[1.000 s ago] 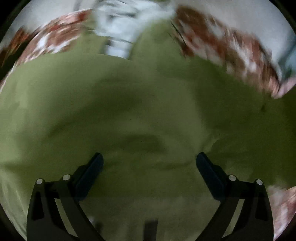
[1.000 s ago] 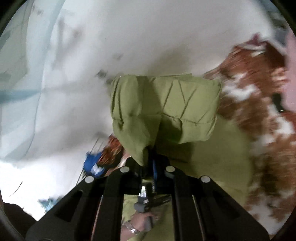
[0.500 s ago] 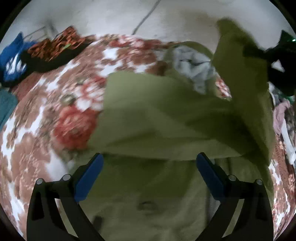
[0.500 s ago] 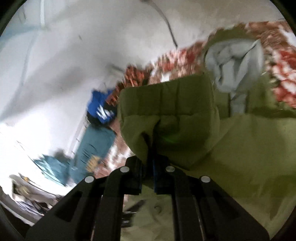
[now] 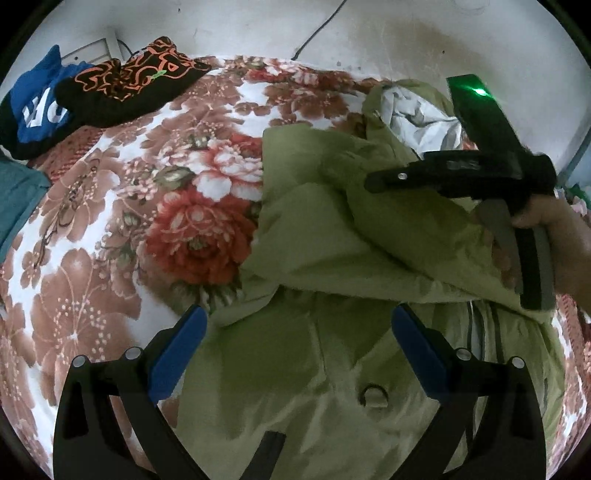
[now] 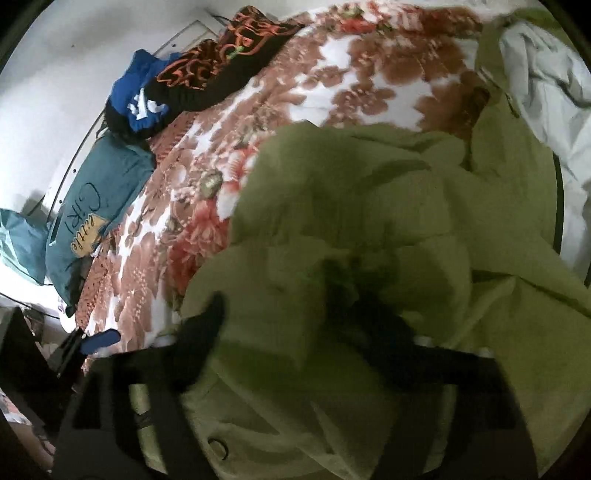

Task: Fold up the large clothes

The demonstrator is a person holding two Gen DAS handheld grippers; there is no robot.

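Observation:
A large olive-green jacket [image 5: 332, 369] lies on a floral bedspread [image 5: 110, 229], its grey lining [image 5: 417, 114] showing at the far end. One flap [image 5: 332, 229] is folded over the body. My left gripper [image 5: 297, 350] hangs open just above the near part of the jacket, with nothing between its blue pads [image 5: 177, 354]. My right gripper [image 5: 373, 181], held by a hand [image 5: 557, 232], sits low over the folded flap. In the blurred right wrist view the right gripper [image 6: 295, 321] is opening, and loose green cloth [image 6: 332, 240] bunches between its spread fingers.
A black and orange garment [image 5: 129, 85] and a blue one [image 5: 37, 107] are piled at the bed's far left corner. A teal pillow [image 6: 92, 206] lies along the left edge. Behind the bed is a white wall with a dark cable [image 5: 317, 29].
The right gripper came down with the green flap pinched in it, laid it over the jacket and spread its jaws. The left gripper drew back from the cloth and stayed open.

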